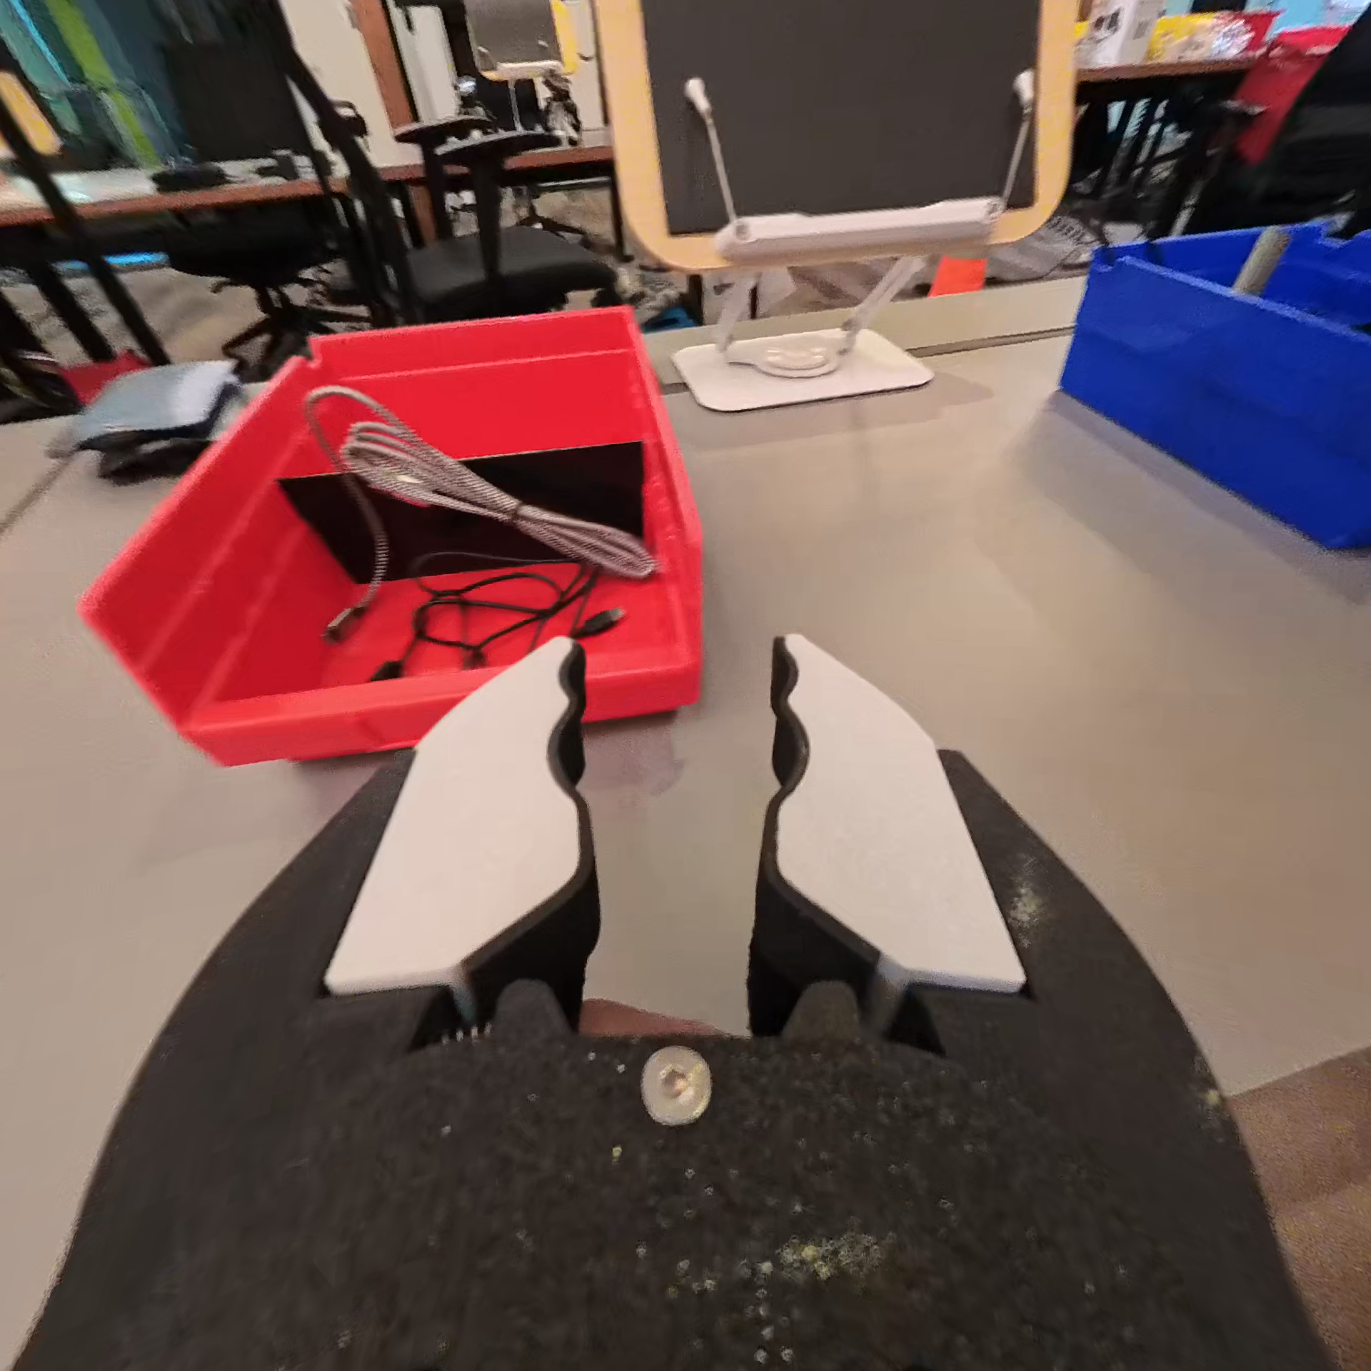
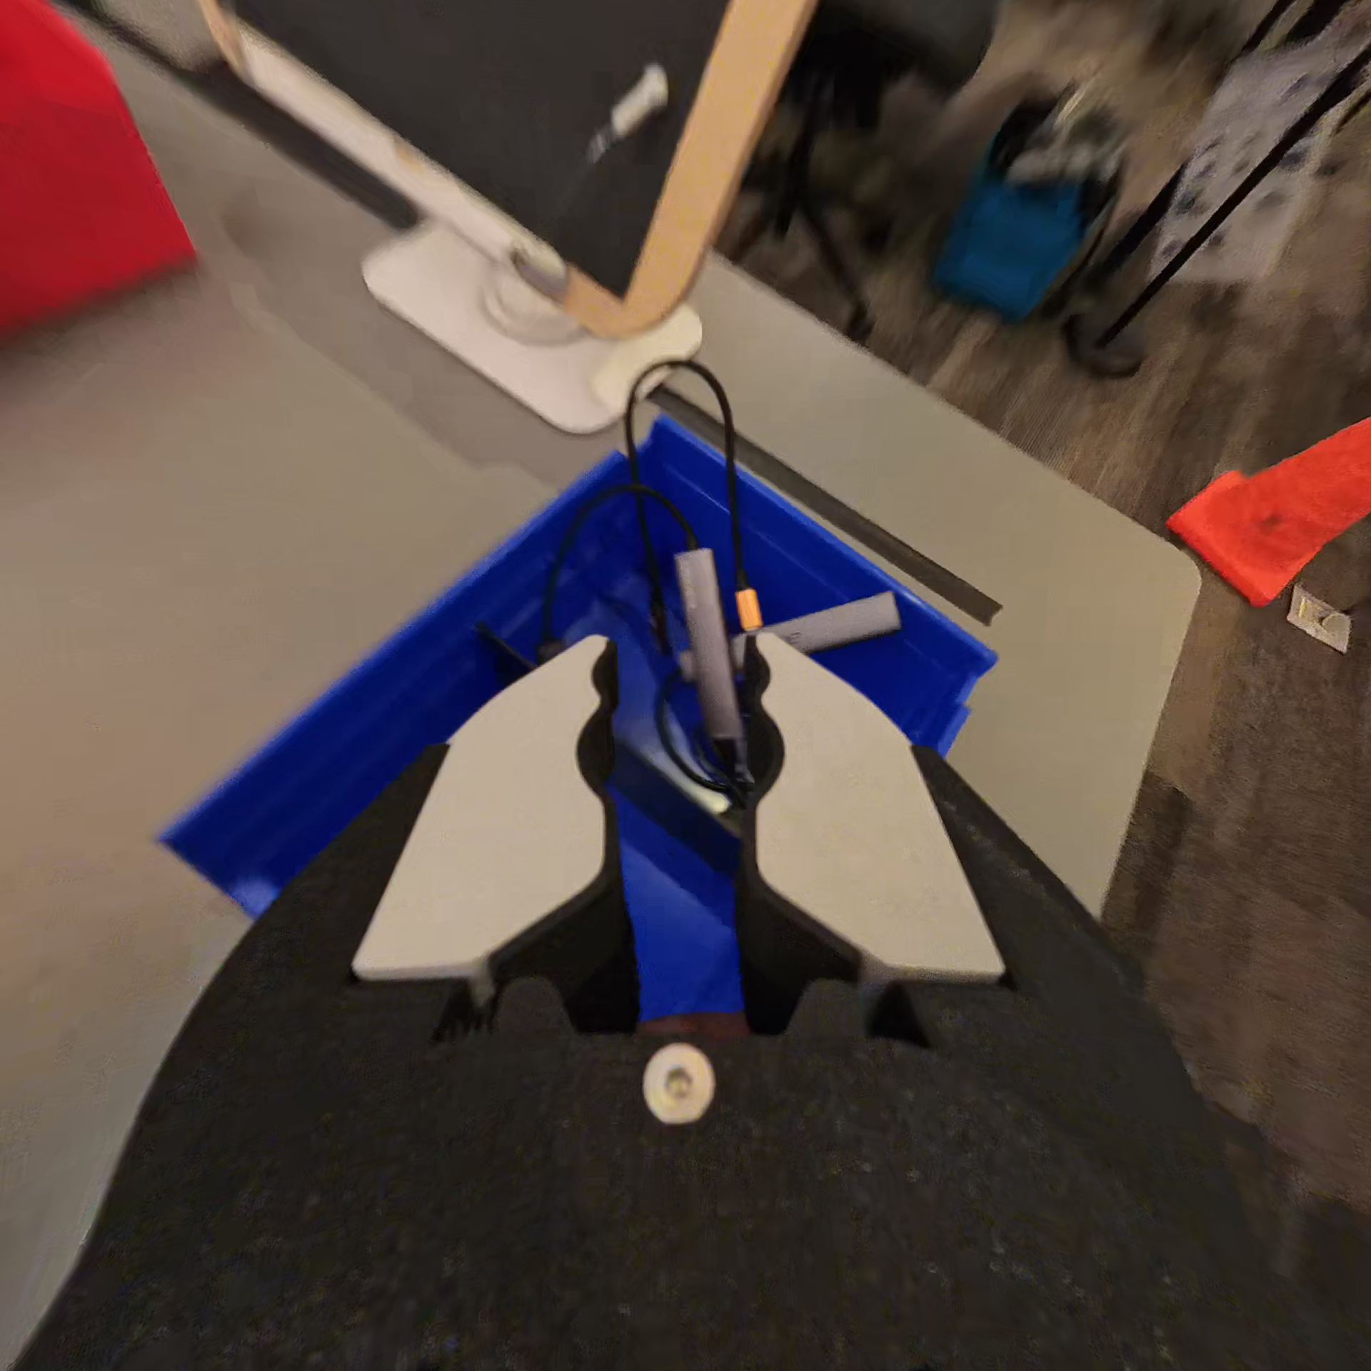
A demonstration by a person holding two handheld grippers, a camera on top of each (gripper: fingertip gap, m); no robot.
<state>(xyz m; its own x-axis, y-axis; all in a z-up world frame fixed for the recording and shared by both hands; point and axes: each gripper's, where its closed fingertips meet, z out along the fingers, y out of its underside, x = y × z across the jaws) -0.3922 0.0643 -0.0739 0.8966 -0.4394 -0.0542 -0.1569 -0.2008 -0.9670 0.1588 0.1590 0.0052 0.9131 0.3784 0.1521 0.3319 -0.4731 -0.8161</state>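
Left to right across the grey table (image 1: 964,593). Far left, a red bin (image 1: 222,593) with a black divider (image 1: 519,504); a grey braided cable (image 1: 504,504) is draped over the divider, and a thin black cable (image 1: 475,601) lies loose on the bin floor in the near compartment. The left gripper (image 1: 675,653) hovers just beside the bin's near right corner, jaws parted wide with nothing between them. At centre, a wood-framed dark board (image 1: 838,111) rests on a white stand (image 1: 801,363). Far right, a blue bin (image 2: 415,705) holds two grey adapter sticks (image 2: 712,653) with black leads, one lead ending in an orange plug (image 2: 748,610). The right gripper (image 2: 682,653) hangs over this bin, jaws apart by a moderate gap, gripping nothing; whether it touches the contents cannot be told.
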